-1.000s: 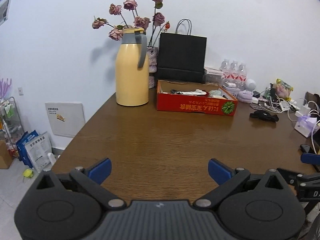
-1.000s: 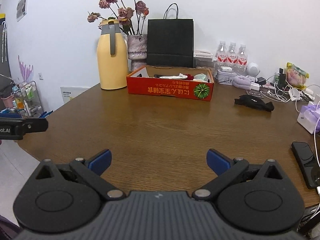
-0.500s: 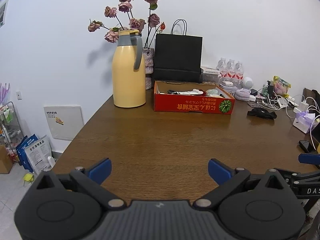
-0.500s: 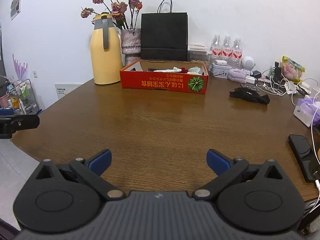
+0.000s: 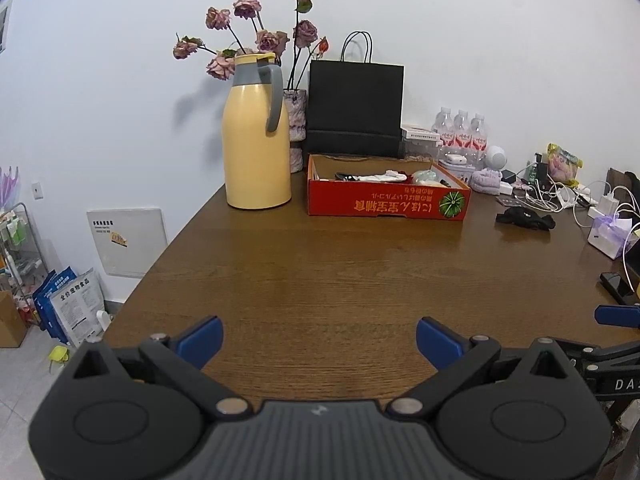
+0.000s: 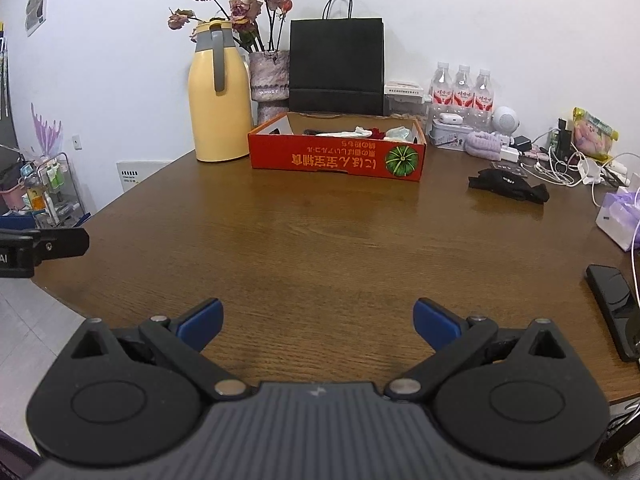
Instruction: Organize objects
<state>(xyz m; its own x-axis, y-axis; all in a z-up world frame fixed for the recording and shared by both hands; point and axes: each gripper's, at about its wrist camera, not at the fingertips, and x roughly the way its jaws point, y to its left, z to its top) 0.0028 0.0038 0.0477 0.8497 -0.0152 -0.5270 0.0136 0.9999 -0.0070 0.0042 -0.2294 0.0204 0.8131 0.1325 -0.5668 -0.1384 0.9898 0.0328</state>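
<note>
A red cardboard box (image 5: 386, 200) (image 6: 336, 158) sits at the far side of the brown table (image 5: 340, 272) (image 6: 320, 240), holding a white cloth and several small items. To its right lies a black fabric item (image 5: 524, 218) (image 6: 508, 184). My left gripper (image 5: 318, 340) hovers open over the near table edge with nothing between its blue-tipped fingers. My right gripper (image 6: 316, 320) is open too, just as empty, near the front edge. Each gripper's tip pokes into the other's view from the side.
A yellow thermos jug (image 5: 256, 136) (image 6: 220, 92), a vase of dried roses (image 6: 268, 76) and a black paper bag (image 5: 354, 108) (image 6: 336, 68) line the wall. Water bottles (image 6: 462, 88), cables and chargers (image 6: 560, 160), a white gift box (image 6: 618, 220) and a black phone (image 6: 612, 300) crowd the right side.
Both grippers have drifted slightly backwards and sideways, so the box and jug look a little farther off. Both stay open and empty.
</note>
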